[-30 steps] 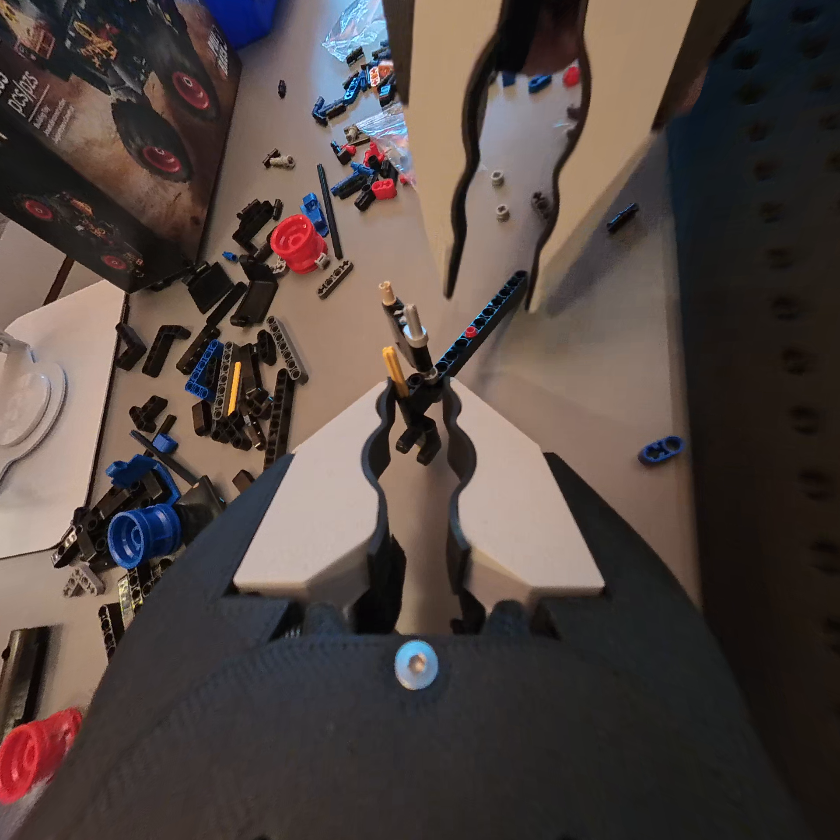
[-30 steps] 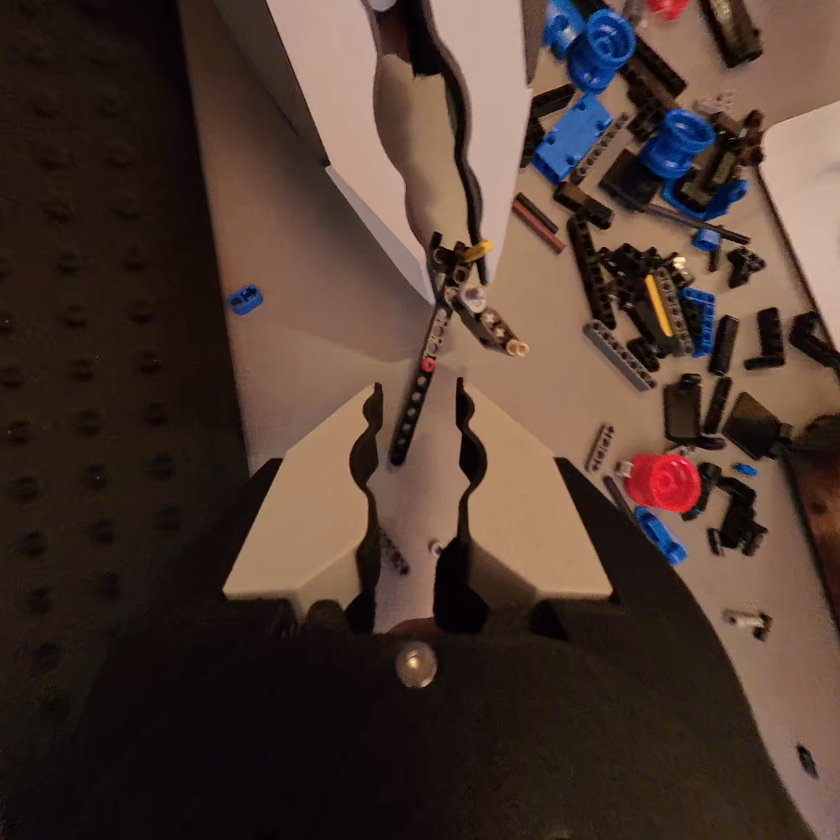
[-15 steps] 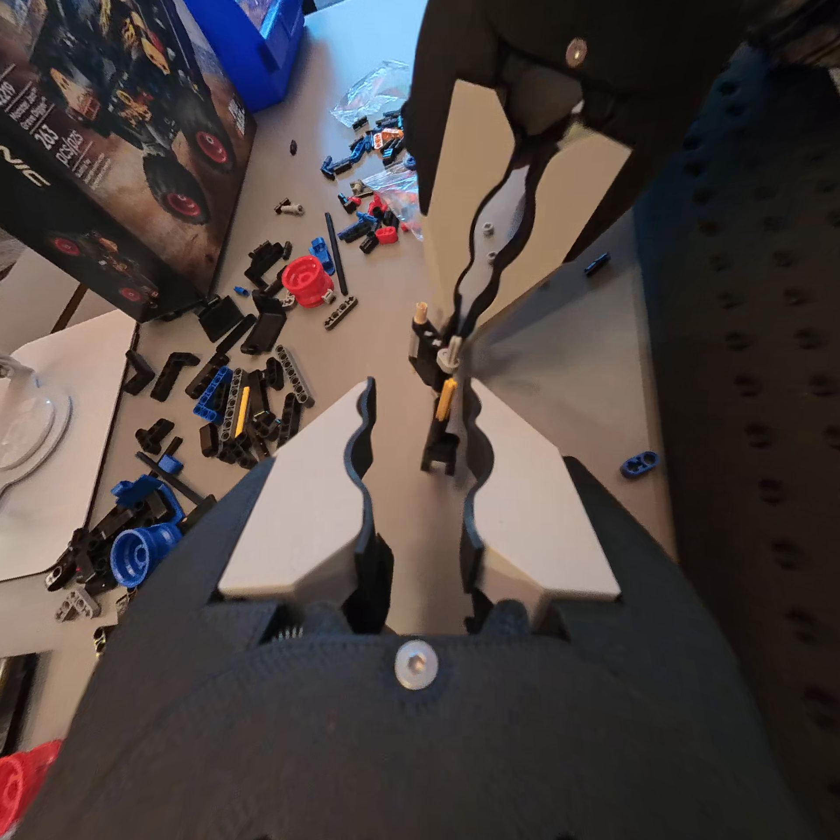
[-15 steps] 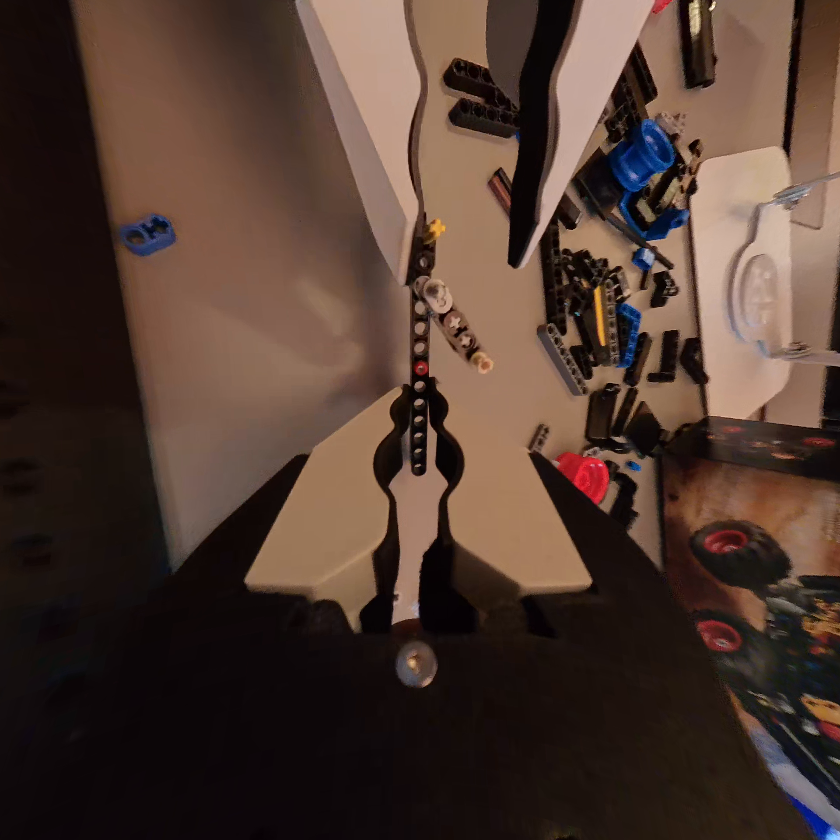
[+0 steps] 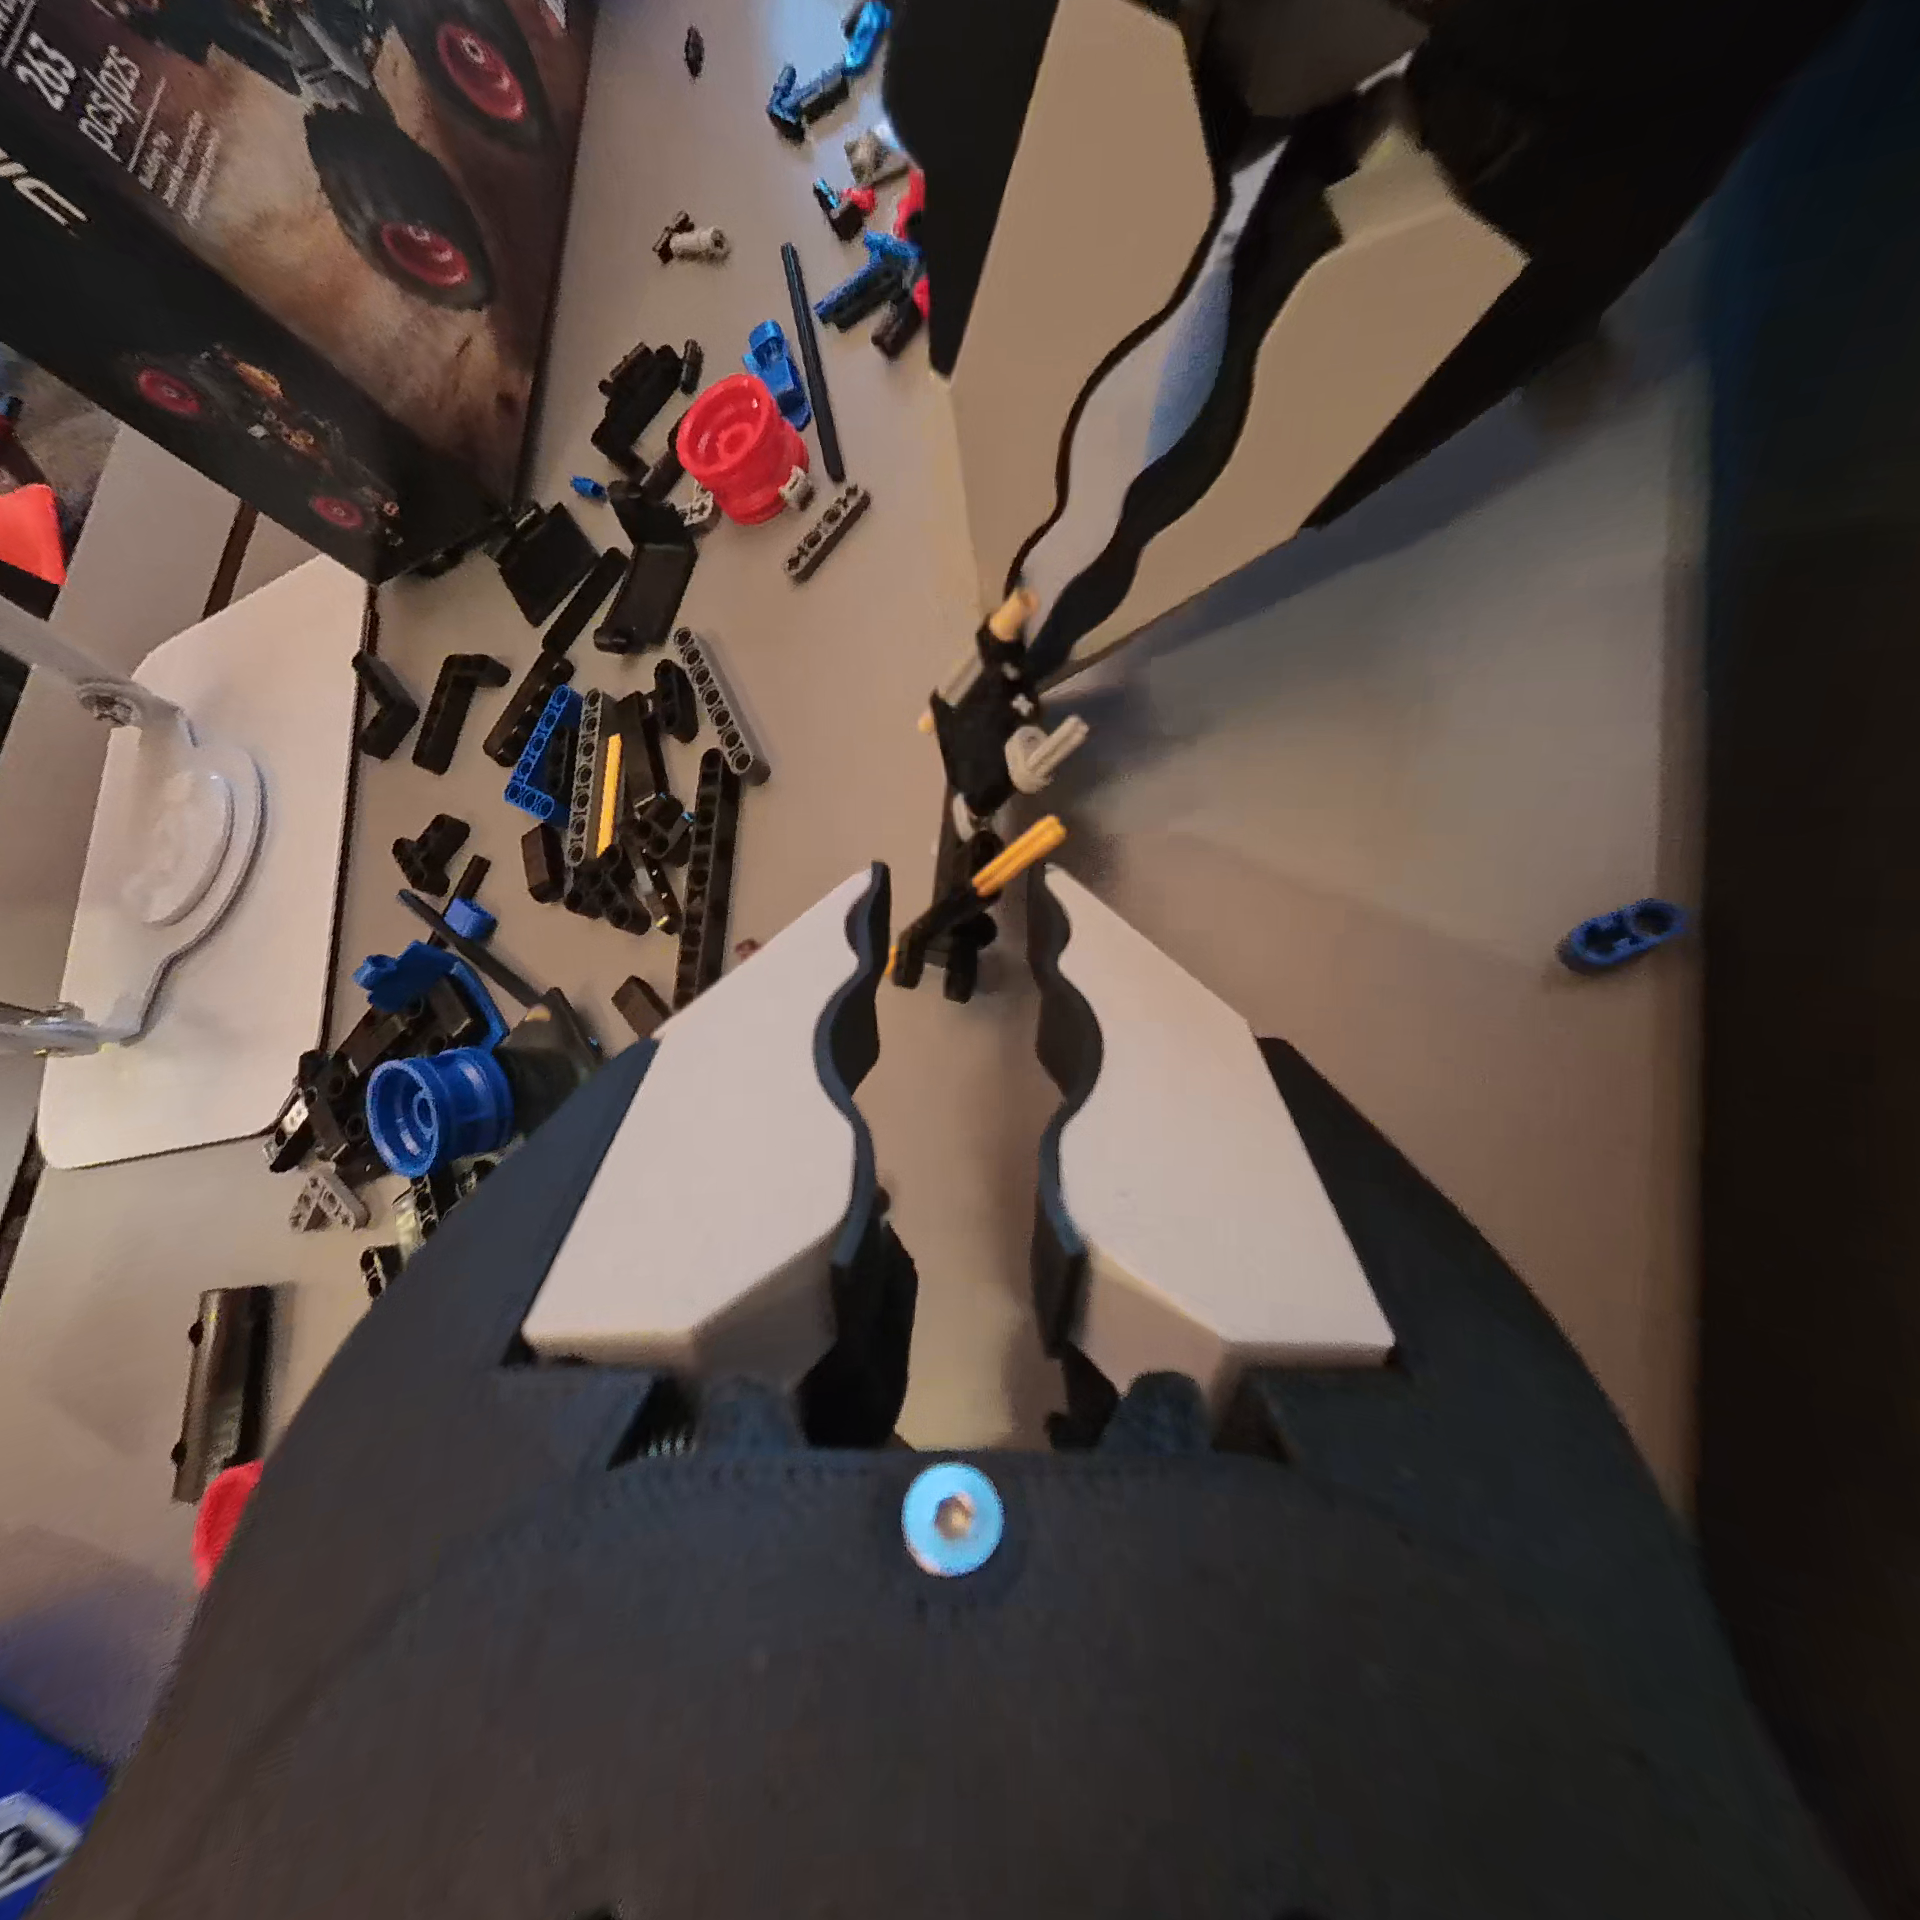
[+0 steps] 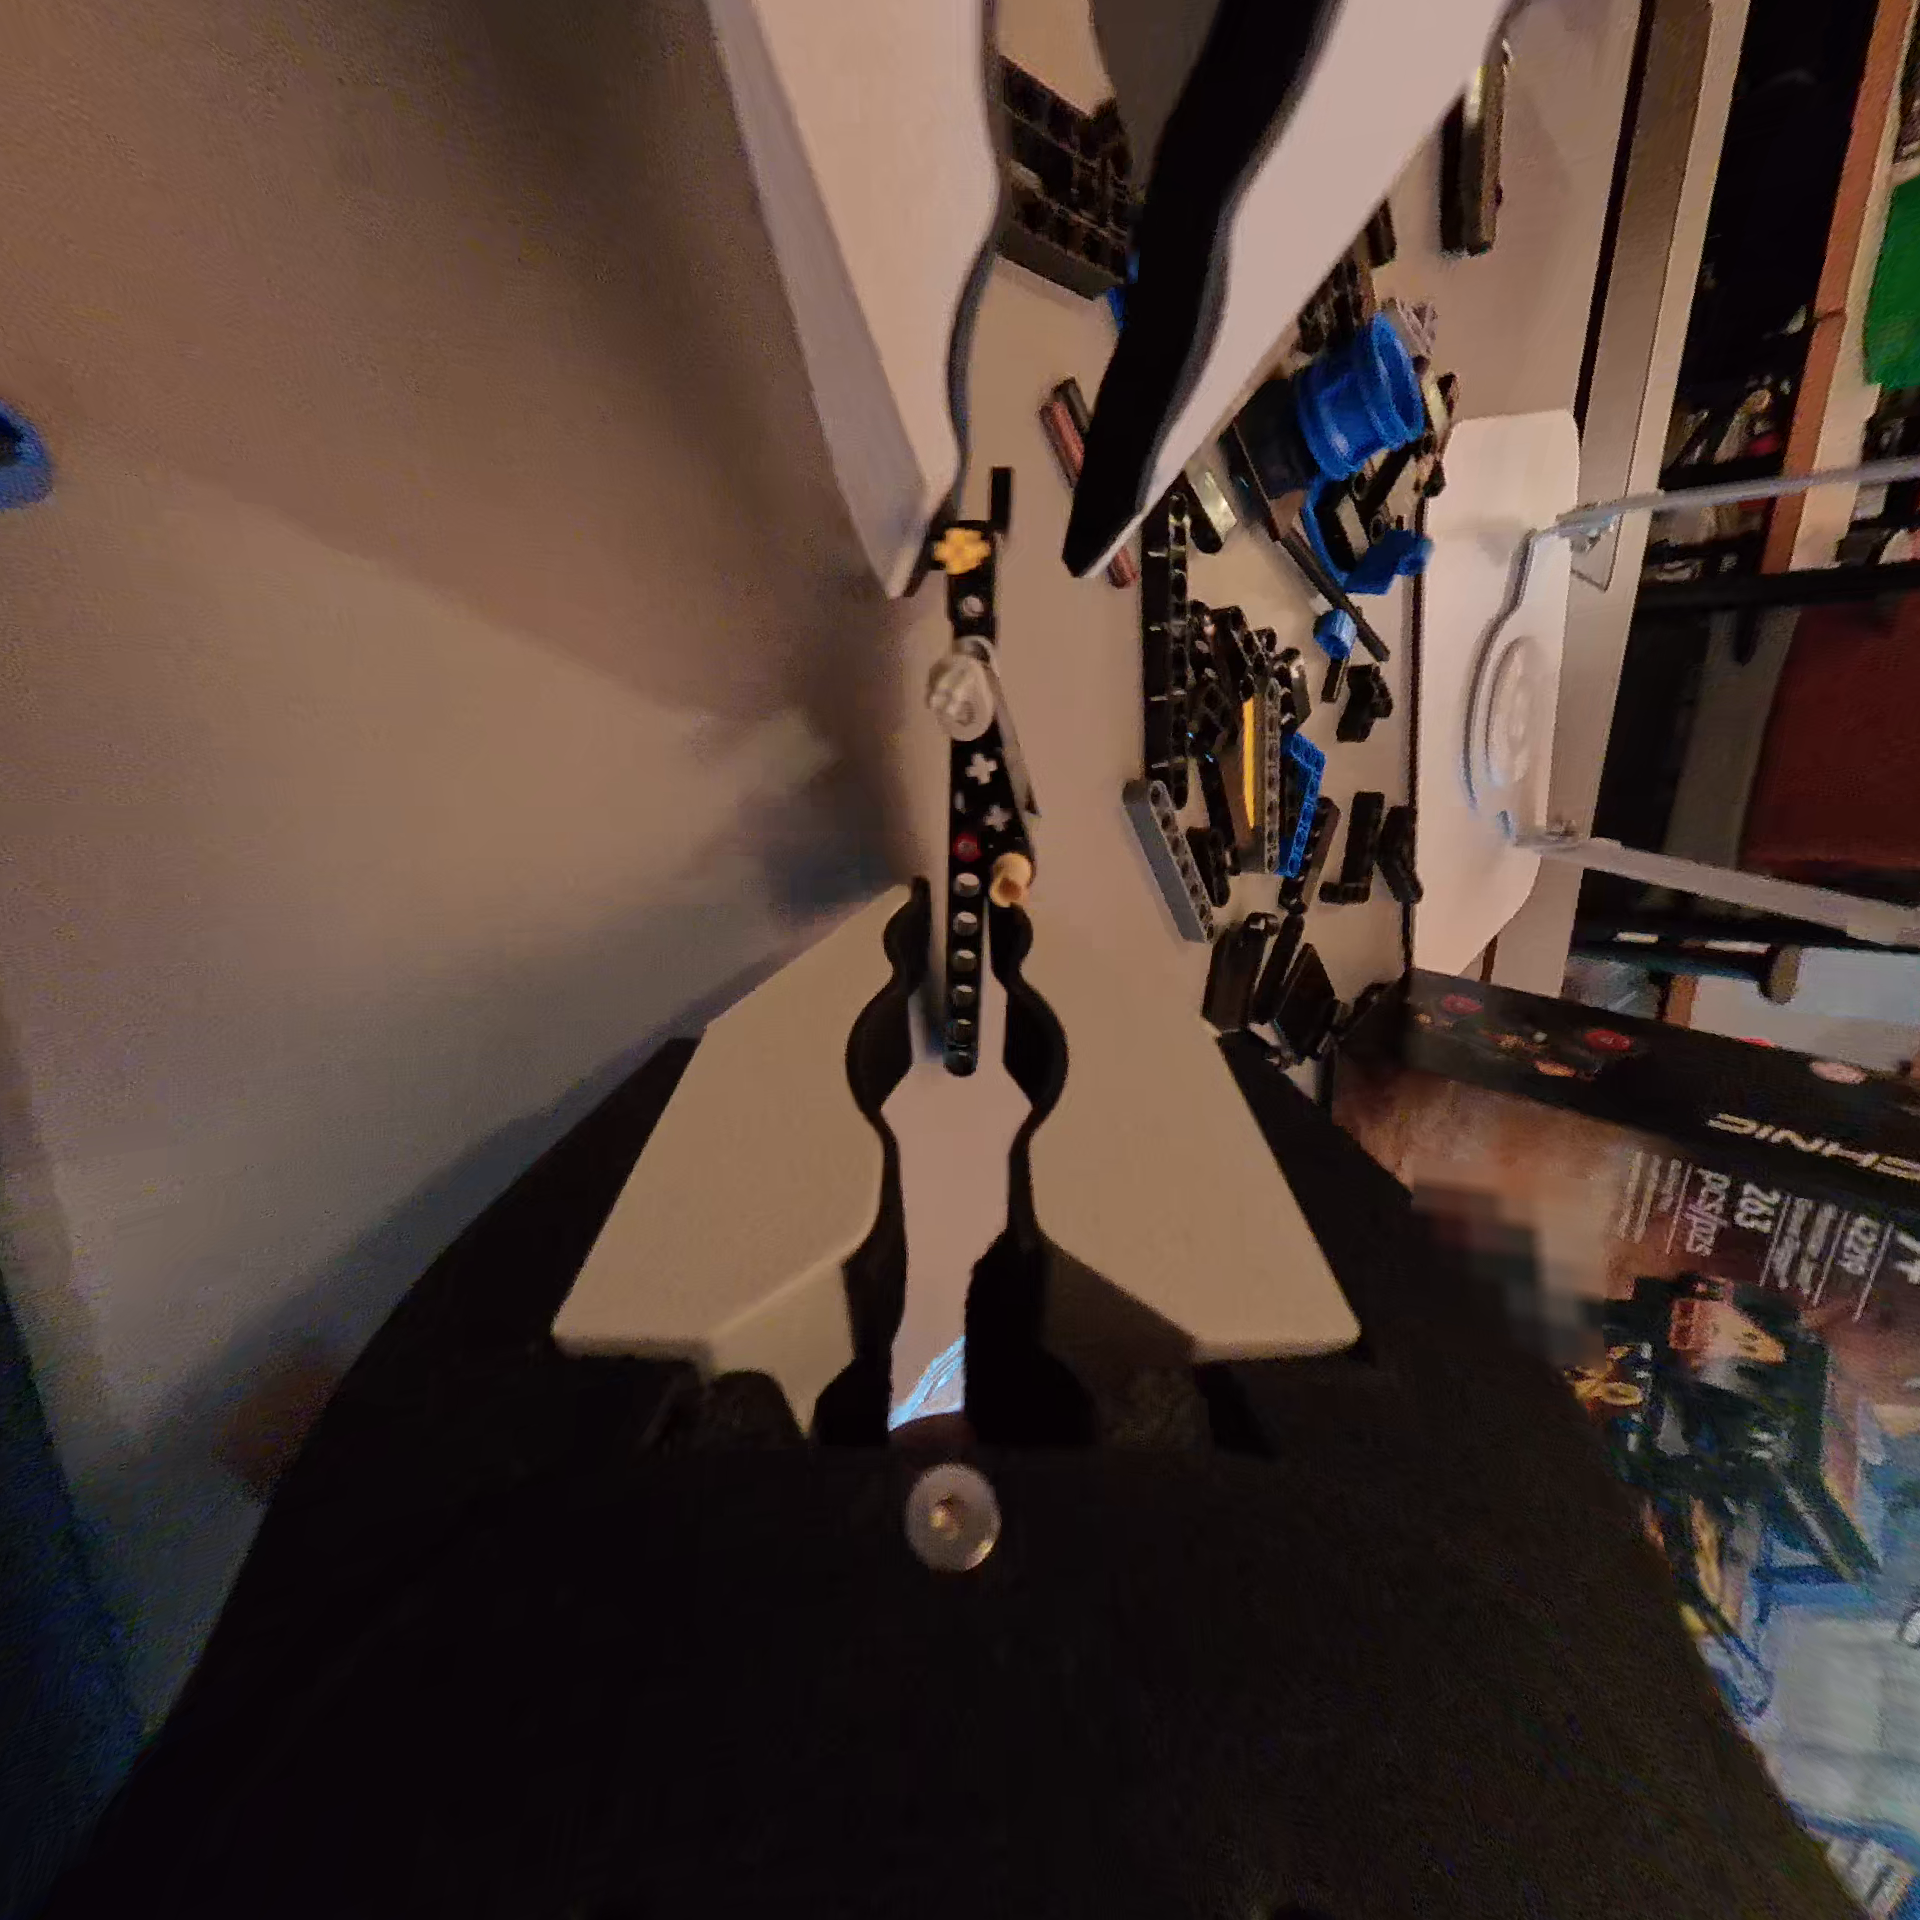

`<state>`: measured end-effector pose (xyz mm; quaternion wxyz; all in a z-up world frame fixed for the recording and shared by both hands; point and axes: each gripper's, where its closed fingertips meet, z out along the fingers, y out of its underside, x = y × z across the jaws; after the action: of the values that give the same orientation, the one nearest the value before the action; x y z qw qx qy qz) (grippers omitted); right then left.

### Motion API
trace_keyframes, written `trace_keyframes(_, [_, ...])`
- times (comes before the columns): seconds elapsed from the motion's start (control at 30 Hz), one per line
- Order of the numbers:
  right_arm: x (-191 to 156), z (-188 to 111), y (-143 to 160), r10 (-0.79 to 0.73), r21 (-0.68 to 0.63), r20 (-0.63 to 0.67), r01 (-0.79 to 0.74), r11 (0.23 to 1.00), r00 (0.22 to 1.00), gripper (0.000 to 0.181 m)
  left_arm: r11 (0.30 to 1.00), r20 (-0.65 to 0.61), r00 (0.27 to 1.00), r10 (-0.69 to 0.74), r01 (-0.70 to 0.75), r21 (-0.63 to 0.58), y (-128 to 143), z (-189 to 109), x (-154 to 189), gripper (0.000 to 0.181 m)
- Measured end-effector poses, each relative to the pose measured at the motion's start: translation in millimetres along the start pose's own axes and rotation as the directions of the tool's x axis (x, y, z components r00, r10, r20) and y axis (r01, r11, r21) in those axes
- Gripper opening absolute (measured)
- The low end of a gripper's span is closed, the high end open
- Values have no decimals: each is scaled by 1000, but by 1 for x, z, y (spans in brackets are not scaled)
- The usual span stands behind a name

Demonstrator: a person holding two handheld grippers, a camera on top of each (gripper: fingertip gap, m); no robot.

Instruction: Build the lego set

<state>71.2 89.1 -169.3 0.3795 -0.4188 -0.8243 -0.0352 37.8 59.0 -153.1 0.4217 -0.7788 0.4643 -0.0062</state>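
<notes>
A small lego assembly (image 6: 971,810) is a long black holed beam with a shorter black beam, a grey pin, a tan pin, a red pin and a yellow axle on it. My right gripper (image 6: 964,904) is shut on the lower end of the long beam and holds it above the table. In the left wrist view the assembly (image 5: 982,748) hangs from the right gripper (image 5: 1029,613), which comes in from the top. My left gripper (image 5: 961,883) is open, with the yellow-axle end (image 5: 1013,854) between its tips. In the right wrist view its fingertips (image 6: 909,566) flank that end.
A pile of loose black, blue and grey pieces (image 5: 623,769) lies left of the grippers with a red wheel (image 5: 740,447) and a blue wheel (image 5: 436,1107). The lego box (image 5: 260,208) stands behind it. A white board (image 5: 208,883) lies at left. A blue link (image 5: 1621,930) lies near a dark mat (image 5: 1818,935). The tips of one gripper are about 5 cm away from the tips of the other. About 9 cm separates my left fingertips from the blue link (image 5: 1621,930).
One second ago my left gripper was shut on the assembly and the right was open. The right has closed on the long beam, the left has let go, and the right has turned the assembly.
</notes>
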Motion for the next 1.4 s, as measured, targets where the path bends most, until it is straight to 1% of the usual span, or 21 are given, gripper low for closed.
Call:
trace_keyframes(0.03, [-3,1,-1,-13,-3,5,13,1000,1000,17,1000,7,1000,18,-18,-20,3,0,1,22])
trace_keyframes(0.1, [-7,0,-5,7,16,17,-7,1000,1000,18,998,4,999,46,-46,-49,8,0,5,19])
trace_keyframes(0.13, [-9,-2,-9,34,39,48,-36,999,998,20,997,1,999,51,-51,-57,11,-1,7,19])
trace_keyframes(0.2, [-11,-6,-11,86,54,89,-91,994,992,33,999,0,1000,-6,6,-45,12,-2,5,16])
trace_keyframes(0.27, [-13,-12,-13,115,72,127,-125,990,985,42,998,32,999,5,-3,-57,16,-5,0,11])
trace_keyframes(0.33, [-16,-19,-17,156,108,173,-177,978,972,42,997,47,998,33,-30,-70,20,-7,1,11])
trace_keyframes(0.37, [-17,-22,-15,156,111,180,-178,978,971,42,997,49,998,35,-32,-67,21,-9,3,11])
trace_keyframes(0.5, [-13,-35,-1,191,102,173,-211,972,966,43,993,93,993,69,-59,-105,30,-20,2,10])
trace_keyframes(0.63, [-6,-48,15,225,95,145,-240,966,963,42,974,160,975,154,-123,-188,47,-32,0,10])
trace_keyframes(0.73, [-1,-59,27,256,95,123,-268,959,959,44,961,201,965,168,-115,-252,62,-45,-2,9])
trace_keyframes(0.8, [4,-67,34,278,99,108,-289,952,954,45,963,220,961,165,-109,-248,67,-52,-1,11])
trace_keyframes(0.9, [12,-79,46,303,96,83,-311,946,949,45,964,221,964,149,-92,-249,77,-59,3,22])
trace_keyframes(1.0, [21,-90,58,311,83,58,-315,945,949,45,965,217,968,126,-69,-254,86,-66,6,23])
trace_keyframes(1.17, [40,-112,78,355,69,31,-356,932,934,40,981,222,973,58,-14,-193,82,-76,10,29])
trace_keyframes(1.23, [48,-119,90,379,47,27,-380,924,925,33,987,227,973,39,-3,-159,75,-78,10,29])
trace_keyframes(1.33, [56,-125,106,400,13,51,-401,916,915,29,992,241,970,34,-3,-125,64,-79,9,29])
trace_keyframes(1.4, [59,-125,111,417,11,92,-420,907,904,27,994,244,969,32,-6,-107,57,-76,9,28])
